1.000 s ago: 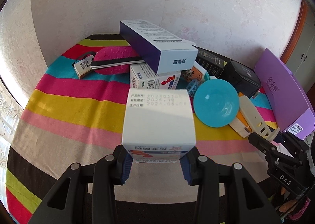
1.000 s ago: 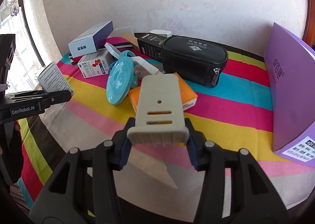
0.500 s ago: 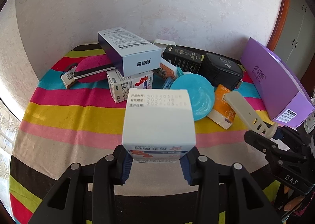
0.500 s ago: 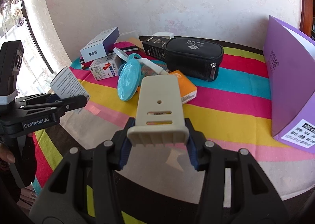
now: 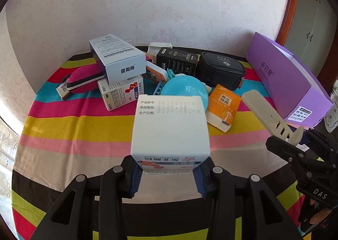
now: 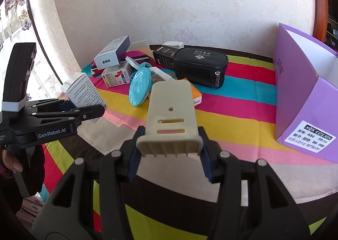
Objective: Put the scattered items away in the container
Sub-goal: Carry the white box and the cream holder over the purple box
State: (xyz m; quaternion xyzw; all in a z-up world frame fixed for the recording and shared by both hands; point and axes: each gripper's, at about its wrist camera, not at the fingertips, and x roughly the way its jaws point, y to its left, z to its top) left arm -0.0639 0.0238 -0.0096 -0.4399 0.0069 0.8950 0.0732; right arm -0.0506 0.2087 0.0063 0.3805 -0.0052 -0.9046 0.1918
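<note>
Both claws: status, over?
Left claw shut on white box. Right claw shut on beige clip. Purple box open on the right, path clear.

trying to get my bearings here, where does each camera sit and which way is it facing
Left wrist: on the left gripper, looking down along its fingers past a gripped white box at the striped table; the right gripper shows at right.
Right wrist: on the right gripper, looking past a gripped cream plastic piece toward the purple box; the left gripper and fingers show at left.
Shared: blue disc, black pouch.
</note>
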